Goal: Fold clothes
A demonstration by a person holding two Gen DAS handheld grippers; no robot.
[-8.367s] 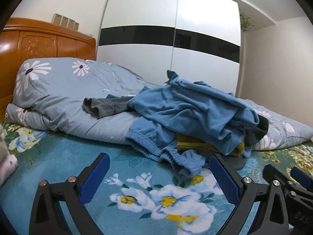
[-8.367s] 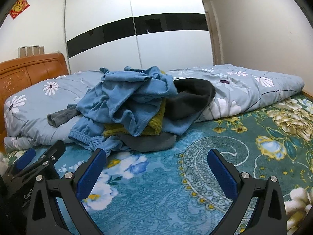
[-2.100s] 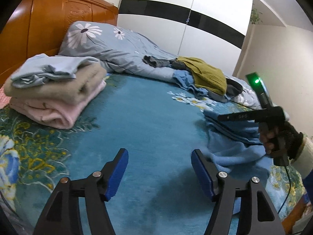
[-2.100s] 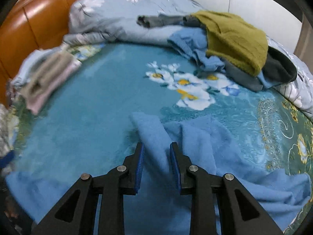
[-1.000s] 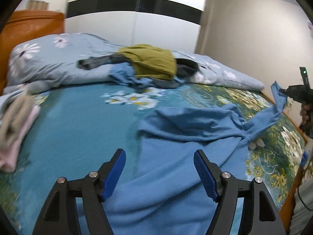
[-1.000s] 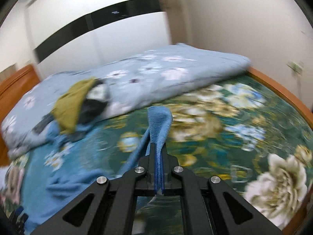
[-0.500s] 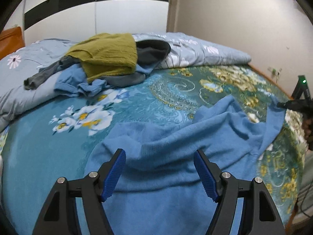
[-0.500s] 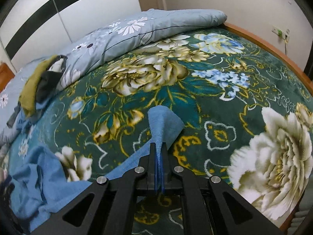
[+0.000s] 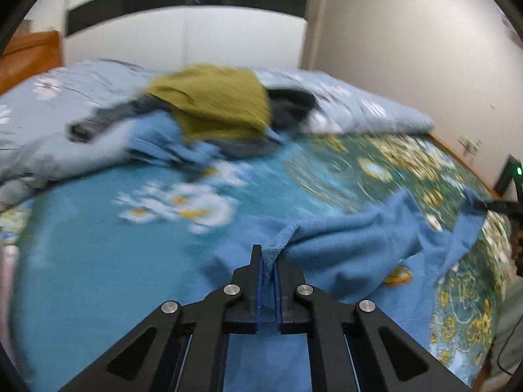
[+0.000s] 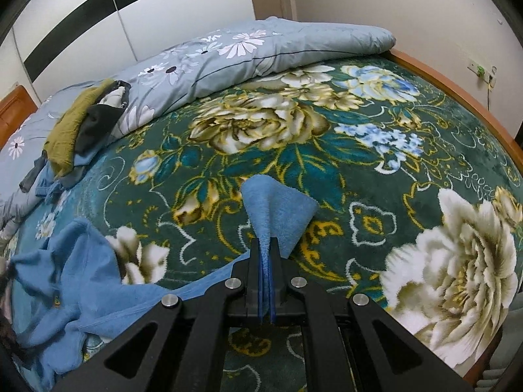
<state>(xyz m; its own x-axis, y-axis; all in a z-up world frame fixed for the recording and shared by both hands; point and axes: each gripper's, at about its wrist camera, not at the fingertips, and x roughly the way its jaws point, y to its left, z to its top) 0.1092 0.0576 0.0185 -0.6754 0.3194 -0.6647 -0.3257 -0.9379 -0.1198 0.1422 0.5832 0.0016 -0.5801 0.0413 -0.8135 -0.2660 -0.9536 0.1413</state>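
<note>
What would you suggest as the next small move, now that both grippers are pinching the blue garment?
Probably draw the two grippers apart. The left gripper and right gripper each clamp an edge of the blue garment, which lies bunched and wrinkled on the floral blanket, so tension should flatten it for folding.

Bed cover (image 10: 376, 170): teal, floral, spread flat
Quilt (image 10: 261, 52): grey-blue, daisies, along far side
Wardrobe (image 9: 183, 26): white, black stripe

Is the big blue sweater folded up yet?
No. The blue sweater lies rumpled on the bed, pinched by the left gripper and right gripper.
</note>
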